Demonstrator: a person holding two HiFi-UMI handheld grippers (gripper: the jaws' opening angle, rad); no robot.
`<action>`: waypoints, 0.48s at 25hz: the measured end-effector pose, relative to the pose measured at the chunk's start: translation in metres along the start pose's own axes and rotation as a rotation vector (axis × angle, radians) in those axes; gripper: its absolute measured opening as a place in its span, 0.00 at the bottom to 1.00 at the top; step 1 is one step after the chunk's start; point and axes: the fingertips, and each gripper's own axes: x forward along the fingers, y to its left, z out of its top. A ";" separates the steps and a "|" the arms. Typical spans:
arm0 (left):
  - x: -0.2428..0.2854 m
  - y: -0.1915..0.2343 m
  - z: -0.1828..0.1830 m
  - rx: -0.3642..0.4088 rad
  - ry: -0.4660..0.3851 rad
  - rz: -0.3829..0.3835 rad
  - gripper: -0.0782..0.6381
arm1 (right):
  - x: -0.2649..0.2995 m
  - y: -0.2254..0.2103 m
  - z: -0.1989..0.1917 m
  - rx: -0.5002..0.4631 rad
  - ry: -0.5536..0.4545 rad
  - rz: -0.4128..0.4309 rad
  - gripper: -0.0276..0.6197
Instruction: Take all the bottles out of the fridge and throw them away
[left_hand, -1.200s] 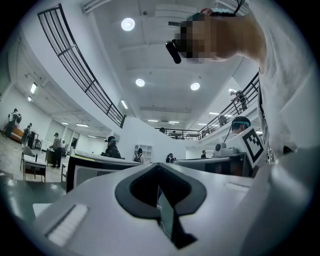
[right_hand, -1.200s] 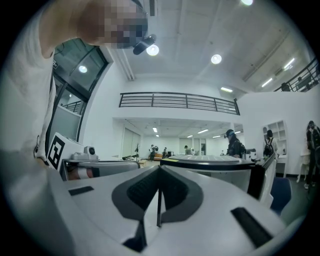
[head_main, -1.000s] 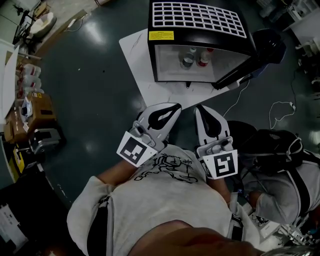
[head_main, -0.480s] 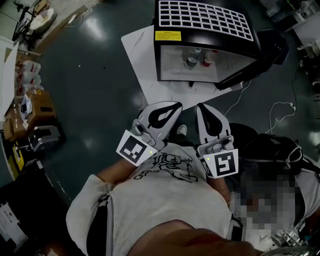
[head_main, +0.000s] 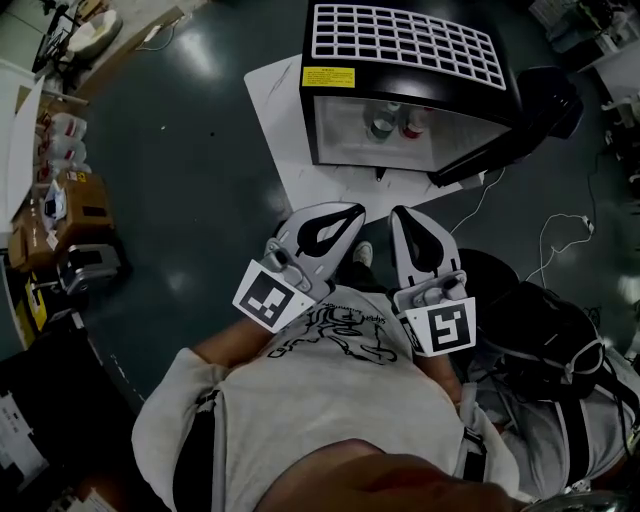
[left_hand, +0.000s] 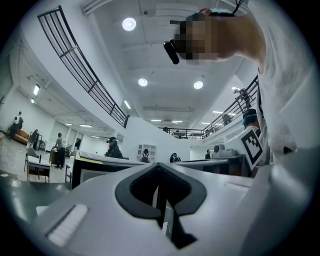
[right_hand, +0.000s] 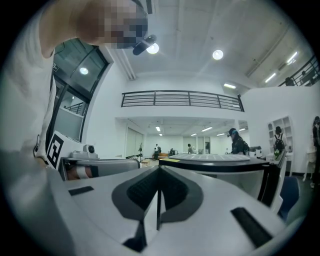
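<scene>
A small black fridge with a white grid top stands on the floor ahead, its door swung open to the right. Inside stand two bottles, one with a green band and one with a red band. My left gripper and right gripper are held side by side close to the person's chest, pointing at the fridge and well short of it. Both are shut with nothing between the jaws. The left gripper view shows the fridge low at the left. The right gripper view shows it ahead.
The fridge sits on a white sheet on the dark floor. A white cable trails at the right. A black backpack and a crouching person are at the lower right. Cardboard boxes and clutter line the left edge.
The head view has shifted a little, so the fridge sits slightly differently in the picture. Neither gripper has moved or changed its jaws.
</scene>
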 end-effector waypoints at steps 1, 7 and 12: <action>0.003 0.000 0.000 0.002 -0.001 0.004 0.12 | 0.000 -0.004 0.000 0.000 0.000 0.003 0.05; 0.023 -0.001 0.000 0.010 -0.001 0.035 0.12 | 0.000 -0.027 0.001 -0.003 -0.008 0.021 0.05; 0.040 -0.002 -0.001 0.020 0.005 0.056 0.12 | 0.000 -0.047 0.001 0.002 -0.018 0.034 0.05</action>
